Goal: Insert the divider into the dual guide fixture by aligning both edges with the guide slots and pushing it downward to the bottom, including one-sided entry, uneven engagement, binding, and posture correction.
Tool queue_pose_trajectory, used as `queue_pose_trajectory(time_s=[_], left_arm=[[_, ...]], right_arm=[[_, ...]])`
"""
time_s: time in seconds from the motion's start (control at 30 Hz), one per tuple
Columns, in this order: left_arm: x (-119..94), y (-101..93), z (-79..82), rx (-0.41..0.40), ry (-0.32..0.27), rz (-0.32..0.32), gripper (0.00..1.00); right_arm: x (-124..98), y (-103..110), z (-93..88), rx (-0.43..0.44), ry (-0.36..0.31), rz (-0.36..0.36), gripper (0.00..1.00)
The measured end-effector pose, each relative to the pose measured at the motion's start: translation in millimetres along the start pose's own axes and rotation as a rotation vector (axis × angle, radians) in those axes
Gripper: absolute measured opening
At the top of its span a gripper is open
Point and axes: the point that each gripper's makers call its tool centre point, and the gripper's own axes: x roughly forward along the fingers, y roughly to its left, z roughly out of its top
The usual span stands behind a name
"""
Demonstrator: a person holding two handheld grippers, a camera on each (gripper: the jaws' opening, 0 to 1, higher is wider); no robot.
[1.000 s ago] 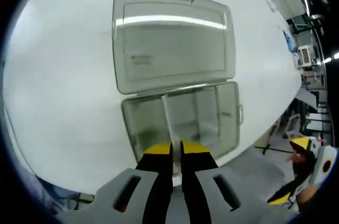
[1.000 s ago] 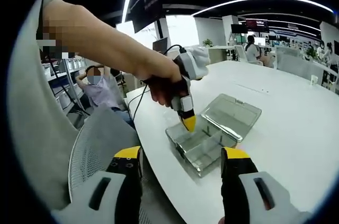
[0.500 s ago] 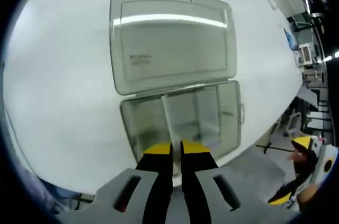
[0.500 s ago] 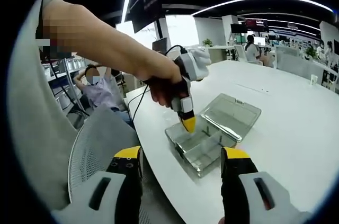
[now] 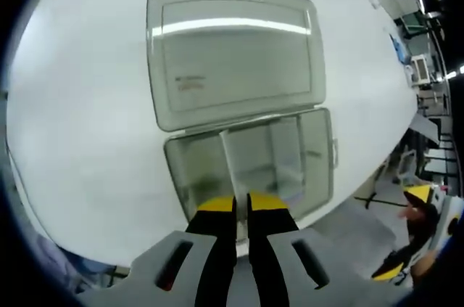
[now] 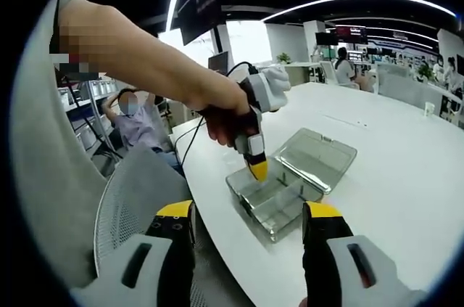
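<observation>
Table (image 5: pixel 80 104): white top, carrying a clear plastic box; in the right gripper view the box sits near the table's near edge, by its rounded corner.
Box (image 5: pixel 181 176): open, shallow and see-through, with cross walls splitting it into compartments; it lies close to the table edge in the left gripper view.
Lid (image 5: pixel 233 56): hinged open and lying flat on the table beyond the box, inner face up, a light streak reflected across it.
Divider (image 5: pixel 230 169): a thin pale strip standing in the box, running from the hinge side toward the near wall; its near end goes between the left gripper's tips. Whether it sits fully down I cannot tell.
Left gripper (image 5: pixel 241 204): yellow-tipped black fingers drawn narrow, only a thin slit between them, closed on the divider's near end above the box's near wall. In the right gripper view it points down into the box, held by a hand (image 6: pixel 221 120).
Chair (image 6: pixel 138 198): grey mesh back, just off the table's near edge.
Right gripper (image 6: pixel 246 213): fingers spread wide, nothing between them, held well back from the box and off the table edge.
Seated person (image 6: pixel 138 122): behind the chair, arms raised to the head.
Room: office with ceiling light strips, further desks and people far off.
</observation>
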Motion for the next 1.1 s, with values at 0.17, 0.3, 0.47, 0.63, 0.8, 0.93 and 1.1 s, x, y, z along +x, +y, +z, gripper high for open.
queue_pose_trajectory(time_s=[0.17,0.3,0.47,0.63,0.8,0.93,1.1], left_arm=[[1.4,0.4,1.0,0.014,0.004,0.009,0.01],[1.3,0.7,-0.1,0.03,0.007,0.025,0.01],[1.9,-0.2,0.7,0.04,0.012,0.034,0.01],[2.6,-0.1,1.5,0.059,0.022,0.054,0.01],[2.9,-0.9,1.0,0.08,0.035,0.079,0.01],[3.0,-2.0,1.0,0.092,0.048,0.102,0.01],[3.5,-3.6,1.5,0.128,0.065,0.134,0.01]], right_arm=[[-0.8,0.0,-0.2,0.001,0.001,-0.001,0.56],[-0.8,-0.3,-0.7,0.002,0.002,-0.002,0.56],[-1.1,-0.5,-0.9,0.004,0.002,-0.002,0.56],[-1.2,-1.0,-0.5,0.005,0.0,-0.003,0.56],[-0.9,-0.8,-0.8,0.006,0.0,-0.003,0.56],[-0.8,-0.4,-1.4,0.006,0.0,-0.001,0.56],[-1.0,-1.7,-1.6,0.008,-0.001,-0.003,0.56]])
